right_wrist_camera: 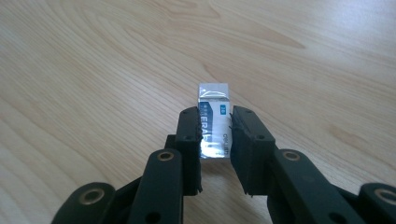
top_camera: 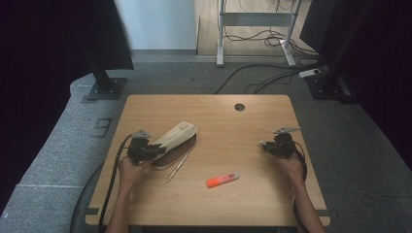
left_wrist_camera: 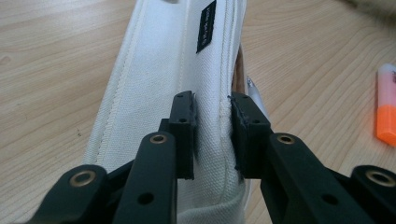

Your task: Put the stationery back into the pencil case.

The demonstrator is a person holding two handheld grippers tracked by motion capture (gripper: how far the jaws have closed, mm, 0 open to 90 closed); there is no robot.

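My matt black plastic jaws pinched the pencil case point(left_wrist_camera: 154, 93), a coarse off-white woven canvas with stitched seams. The eraser point(right_wrist_camera: 214, 122) wore a glossy, shiny wrapper. Beneath lay the table point(top_camera: 243, 141), smooth pale wood-grain laminate.

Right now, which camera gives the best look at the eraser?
The right gripper view: the eraser sits large between the right gripper pads, its wrapper lettering showing. In the high view the right gripper shows, but the eraser is too small to make out.
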